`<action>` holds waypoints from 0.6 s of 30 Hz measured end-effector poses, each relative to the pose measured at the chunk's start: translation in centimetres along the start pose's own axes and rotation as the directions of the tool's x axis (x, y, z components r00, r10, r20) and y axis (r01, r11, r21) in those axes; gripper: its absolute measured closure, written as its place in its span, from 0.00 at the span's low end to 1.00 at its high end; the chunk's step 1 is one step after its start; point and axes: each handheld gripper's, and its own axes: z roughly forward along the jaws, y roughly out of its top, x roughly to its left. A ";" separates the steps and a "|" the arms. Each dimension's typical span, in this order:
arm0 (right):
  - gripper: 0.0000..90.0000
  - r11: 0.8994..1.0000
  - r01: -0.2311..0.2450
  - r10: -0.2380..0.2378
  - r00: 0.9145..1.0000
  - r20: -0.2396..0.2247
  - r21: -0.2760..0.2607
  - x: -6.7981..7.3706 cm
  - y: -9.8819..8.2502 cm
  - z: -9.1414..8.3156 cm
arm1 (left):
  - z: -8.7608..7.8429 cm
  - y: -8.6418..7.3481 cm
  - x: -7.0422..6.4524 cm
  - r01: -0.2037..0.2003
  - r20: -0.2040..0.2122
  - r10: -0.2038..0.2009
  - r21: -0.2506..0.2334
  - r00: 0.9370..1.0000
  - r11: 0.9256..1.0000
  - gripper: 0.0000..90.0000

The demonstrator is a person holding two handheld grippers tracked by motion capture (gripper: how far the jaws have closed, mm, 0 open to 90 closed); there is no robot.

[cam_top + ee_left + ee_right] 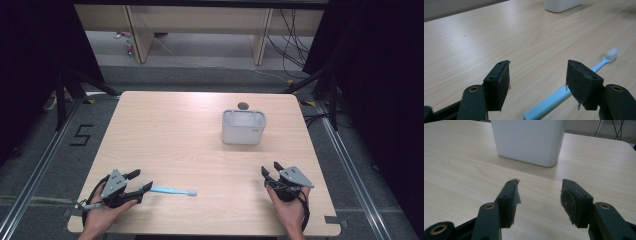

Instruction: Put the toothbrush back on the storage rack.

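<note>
A light-blue toothbrush (171, 190) lies flat on the wooden table (180, 135) near its front left corner, handle end toward the left gripper (136, 187), white bristle head pointing toward the table's middle. In the left gripper view the toothbrush (564, 94) runs on the tabletop beneath the right-hand jaw, its handle end between the two jaws but lower than the pads, which do not press on it. The left gripper (537, 82) stands wide open and holds nothing; a hand (102, 215) grips it from the table's front edge.

Well apart, near the front right corner, the right gripper (270, 169) is held in the person's other hand (290, 210), jaws likewise spread wide with nothing between them. The right gripper (540, 200) looks straight at a white rectangular container (529, 141) standing upright on the table ahead. From above, that container (243, 135) sits right of the table's centre, and a small dark round object (243, 105) lies just behind it.
</note>
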 end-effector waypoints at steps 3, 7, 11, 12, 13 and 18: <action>0.54 1.000 -0.002 0.002 1.000 0.019 0.008 -0.1 0.0 -0.1 | 0.2 0.8 -0.3 -0.021 0.016 0.020 0.012 1.000 1.000 0.41; 0.54 1.000 -0.011 0.010 1.000 0.022 0.004 -0.2 0.0 0.1 | 0.5 1.5 -0.4 -0.059 0.052 0.056 0.063 0.997 0.996 0.42; 0.54 0.999 -0.036 0.035 0.999 0.022 0.006 -0.2 0.0 0.0 | 0.6 2.3 -0.4 -0.109 0.092 0.098 0.115 0.991 0.987 0.45; 0.54 1.000 -0.024 0.024 0.999 0.024 0.004 -0.3 0.0 0.0 | 0.7 2.5 -0.3 -0.127 0.115 0.113 0.129 0.987 0.983 0.46; 0.53 1.000 -0.023 0.023 0.999 0.024 0.003 -0.3 0.0 0.0 | 0.8 2.6 -0.4 -0.139 0.139 0.119 0.145 0.983 0.980 0.46; 0.53 1.000 -0.029 0.029 0.999 0.017 0.003 -0.2 0.0 0.1 | 1.6 3.4 -0.5 -0.267 0.265 0.202 0.241 0.943 0.933 0.48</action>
